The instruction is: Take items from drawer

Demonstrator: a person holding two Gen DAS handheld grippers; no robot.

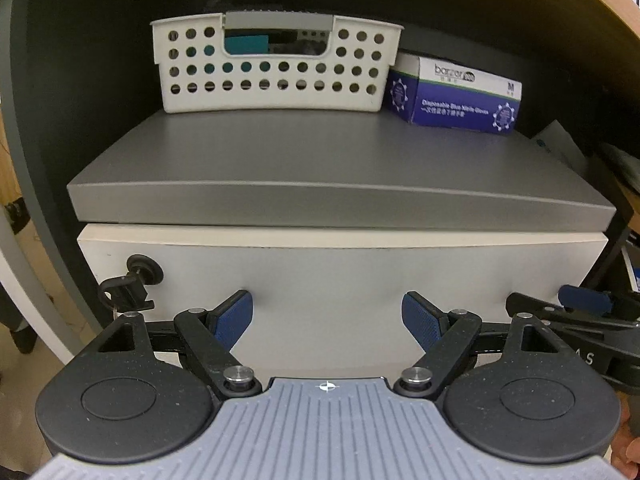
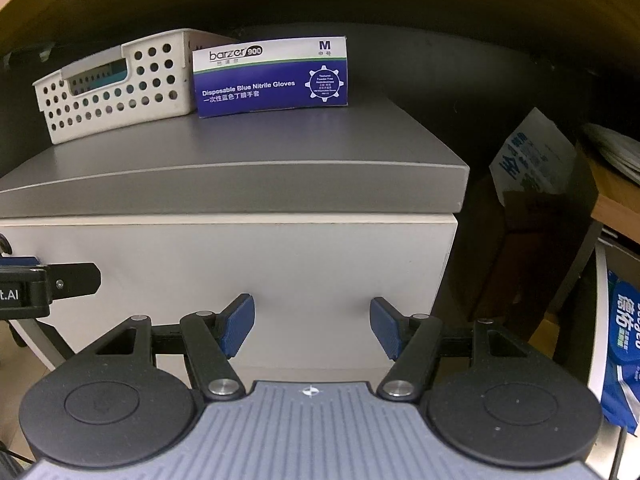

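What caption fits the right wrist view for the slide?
Open right gripper faces the closed white drawer front; perforated white plastic basket and blue nitrile glove box sit on the grey cabinet top.

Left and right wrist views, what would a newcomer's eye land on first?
The blue-and-white cardboard glove box stands out on the grey cabinet top, beside the cream perforated plastic basket. Below, both open grippers, left and right, face the closed white drawer front.

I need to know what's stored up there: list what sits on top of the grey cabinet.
On the cabinet top stand a white perforated basket and, beside it, a blue nitrile glove box. Something teal shows through the basket's holes; the rest of its contents are hidden.
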